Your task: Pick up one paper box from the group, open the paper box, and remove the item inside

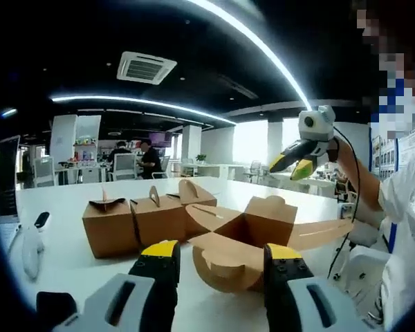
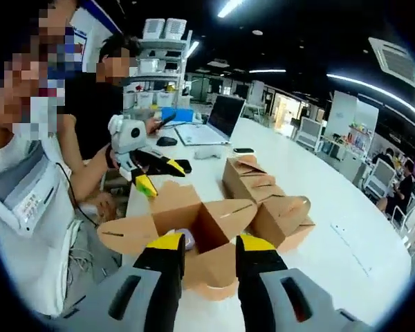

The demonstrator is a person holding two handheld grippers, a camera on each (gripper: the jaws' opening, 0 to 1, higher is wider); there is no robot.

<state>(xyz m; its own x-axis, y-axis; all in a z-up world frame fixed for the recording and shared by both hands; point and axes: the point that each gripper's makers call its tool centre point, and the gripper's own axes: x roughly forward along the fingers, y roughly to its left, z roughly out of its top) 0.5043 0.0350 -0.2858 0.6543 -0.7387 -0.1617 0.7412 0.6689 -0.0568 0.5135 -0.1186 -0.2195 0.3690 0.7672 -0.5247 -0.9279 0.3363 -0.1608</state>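
An open brown paper box (image 1: 245,232) stands on the white table (image 1: 62,200) with its flaps spread wide. In the right gripper view a pale thing (image 2: 185,238) shows inside the open box (image 2: 197,221); what it is cannot be told. Three closed boxes (image 1: 135,221) stand in a group beside it, also seen as closed boxes (image 2: 266,197). My left gripper (image 1: 221,257) is open just short of the box's near flap. My right gripper (image 2: 211,245) is open above the box's near edge. Each appears in the other's view, raised in the air: right gripper (image 1: 294,164), left gripper (image 2: 159,176).
A laptop (image 2: 221,116), a mouse (image 2: 167,141) and a phone (image 2: 243,150) lie at the table's far end. A white device (image 1: 31,247) lies at the left. A person's sleeve (image 1: 408,228) is close on the right. Another person (image 2: 100,104) sits at the table.
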